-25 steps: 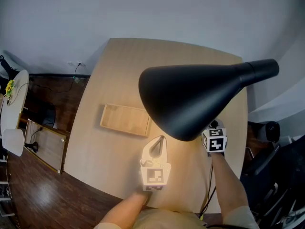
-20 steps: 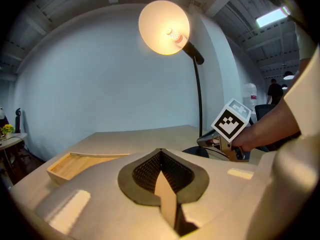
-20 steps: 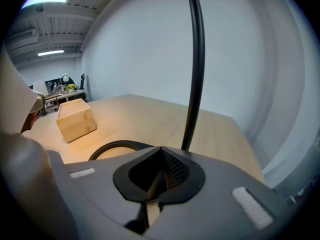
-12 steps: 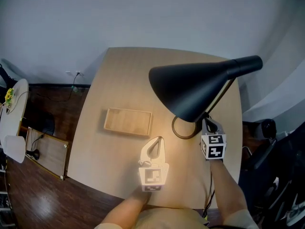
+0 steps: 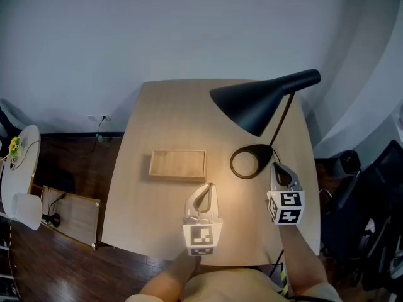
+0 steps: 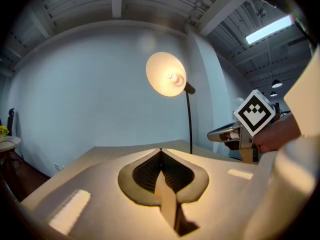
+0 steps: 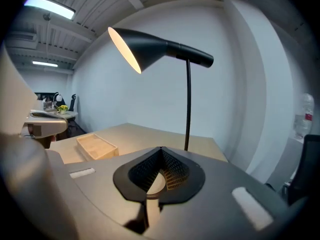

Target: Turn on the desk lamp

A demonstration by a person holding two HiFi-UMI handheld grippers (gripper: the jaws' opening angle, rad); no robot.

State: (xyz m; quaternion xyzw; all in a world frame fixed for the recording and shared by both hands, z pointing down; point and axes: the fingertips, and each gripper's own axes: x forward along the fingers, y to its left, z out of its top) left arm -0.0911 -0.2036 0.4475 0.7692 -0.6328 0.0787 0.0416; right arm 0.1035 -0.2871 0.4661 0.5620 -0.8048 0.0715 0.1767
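The black desk lamp (image 5: 259, 100) stands at the table's right, its shade lit and throwing a warm glow on the wood around its ring base (image 5: 250, 161). In the left gripper view the glowing shade (image 6: 166, 74) faces me. My right gripper (image 5: 275, 167) is shut and empty, just right of the base and apart from it. The lamp's pole (image 7: 188, 104) rises straight ahead of it. My left gripper (image 5: 209, 185) is shut on nothing, over the table left of the base.
A shallow wooden tray (image 5: 177, 165) lies on the wooden table (image 5: 170, 106), left of the lamp. A round side table (image 5: 16, 150) stands on the floor at far left. A black chair (image 5: 371, 212) is beyond the table's right edge.
My view has pulled back, so the lamp looks smaller and its whole base shows. The right gripper has drawn away from the base toward the near edge. The lamp stays lit.
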